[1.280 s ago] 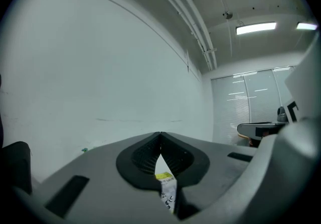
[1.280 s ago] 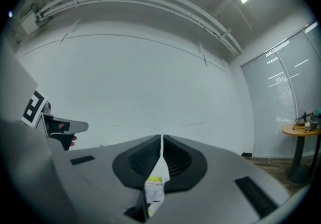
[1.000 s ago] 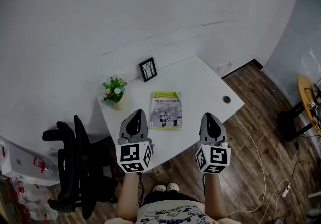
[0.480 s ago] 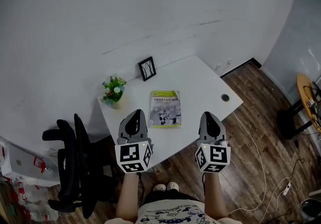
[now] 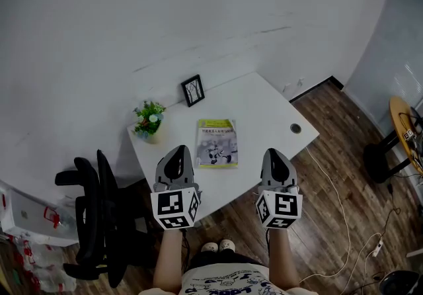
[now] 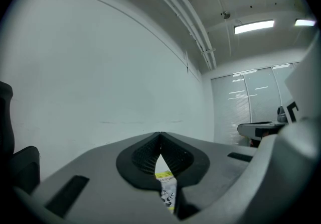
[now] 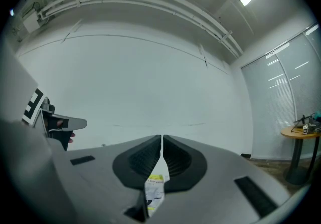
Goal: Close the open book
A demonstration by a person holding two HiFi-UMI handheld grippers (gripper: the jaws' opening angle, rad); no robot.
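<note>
A book (image 5: 217, 143) with a yellow-topped illustrated cover lies flat and closed near the middle of the white table (image 5: 264, 105). My left gripper (image 5: 177, 151) hovers over the table's near edge, just left of the book, with its jaws shut and nothing in them. My right gripper (image 5: 275, 153) hangs level at the near right edge, clear of the book, also shut and empty. In the left gripper view the pads meet at the tips of the left gripper (image 6: 160, 133), and a sliver of the book (image 6: 167, 190) shows below them. In the right gripper view the book (image 7: 155, 188) shows beneath the closed right gripper (image 7: 161, 137).
A small potted plant (image 5: 149, 118) stands at the table's left corner and a black picture frame (image 5: 193, 90) at the back edge by the wall. A cable hole (image 5: 295, 128) sits at the right. A black office chair (image 5: 92, 221) is on the left, a round wooden table (image 5: 406, 128) far right.
</note>
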